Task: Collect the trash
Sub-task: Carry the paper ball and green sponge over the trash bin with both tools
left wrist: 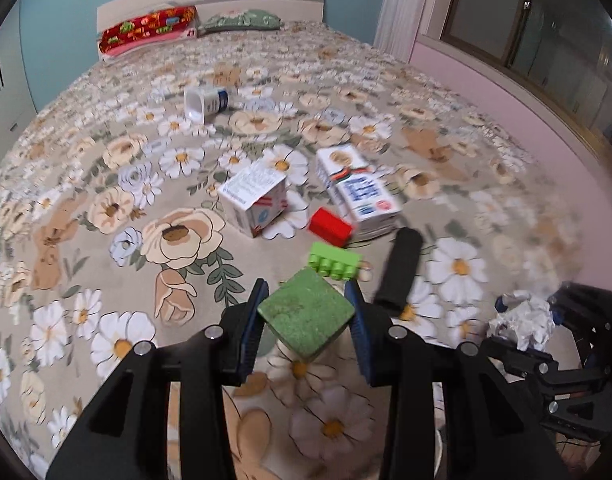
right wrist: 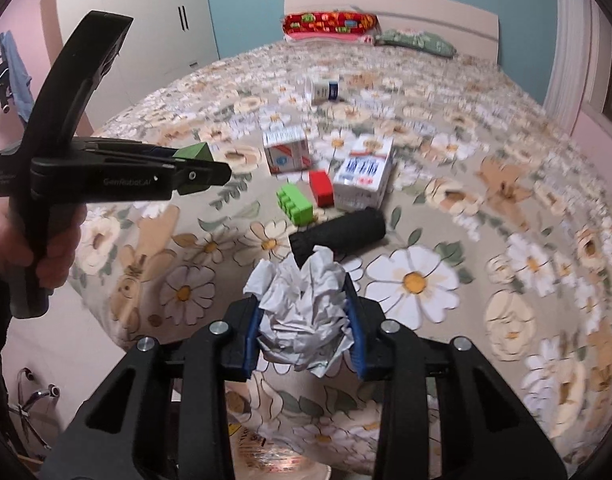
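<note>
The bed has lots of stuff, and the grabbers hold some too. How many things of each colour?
Green: 2, block in left gripper, brick
Red: 1, block
Black: 1, cylinder
White: 4, paper in right gripper, two cartons, cup
Total: 8

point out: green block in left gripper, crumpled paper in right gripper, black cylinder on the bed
green block [left wrist: 306, 314], left wrist view, middle of its top face
crumpled paper [right wrist: 301, 312], right wrist view, centre of the wad
black cylinder [right wrist: 342, 230], right wrist view, middle of its side
</note>
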Tool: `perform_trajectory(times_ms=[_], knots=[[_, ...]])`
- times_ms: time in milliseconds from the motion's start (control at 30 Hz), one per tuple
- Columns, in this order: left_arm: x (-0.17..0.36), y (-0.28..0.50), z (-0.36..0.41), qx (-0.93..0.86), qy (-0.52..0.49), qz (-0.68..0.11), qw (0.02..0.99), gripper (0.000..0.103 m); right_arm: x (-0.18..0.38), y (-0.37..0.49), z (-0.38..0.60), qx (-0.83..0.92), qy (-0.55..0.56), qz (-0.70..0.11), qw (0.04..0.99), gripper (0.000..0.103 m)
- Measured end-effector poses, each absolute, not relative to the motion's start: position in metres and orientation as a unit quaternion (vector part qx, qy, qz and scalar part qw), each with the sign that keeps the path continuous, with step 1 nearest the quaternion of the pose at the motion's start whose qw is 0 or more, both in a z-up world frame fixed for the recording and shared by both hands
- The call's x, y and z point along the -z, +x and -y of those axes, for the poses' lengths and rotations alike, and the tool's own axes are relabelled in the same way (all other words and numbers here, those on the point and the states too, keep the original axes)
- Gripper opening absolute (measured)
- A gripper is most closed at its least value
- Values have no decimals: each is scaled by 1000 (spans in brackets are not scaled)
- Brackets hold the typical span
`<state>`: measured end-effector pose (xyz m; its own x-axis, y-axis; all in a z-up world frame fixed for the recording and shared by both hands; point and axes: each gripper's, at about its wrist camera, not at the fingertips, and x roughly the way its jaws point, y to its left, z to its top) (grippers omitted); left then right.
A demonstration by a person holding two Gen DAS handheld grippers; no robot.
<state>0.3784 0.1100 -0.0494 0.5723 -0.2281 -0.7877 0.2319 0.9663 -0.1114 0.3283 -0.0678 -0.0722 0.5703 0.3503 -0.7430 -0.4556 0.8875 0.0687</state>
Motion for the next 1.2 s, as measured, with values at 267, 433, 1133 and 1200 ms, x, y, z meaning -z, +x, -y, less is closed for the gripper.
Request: perform_trajectory(times_ms=[267, 433, 1133, 1200], knots=[[-9, 329, -91, 111, 18, -415, 903, 42, 14, 297, 80, -240, -79, -360, 898, 36], [-43, 294, -78, 99, 23, -398, 912, 42, -28, 275, 88, -250, -96, -324, 907, 36], [-132, 164, -37, 69, 27, -330, 941, 42, -140, 168, 148, -262, -93, -229, 933, 36], [-131, 157, -33, 73, 28, -331, 940, 42, -140, 161, 152, -262, -94, -230, 932, 36]])
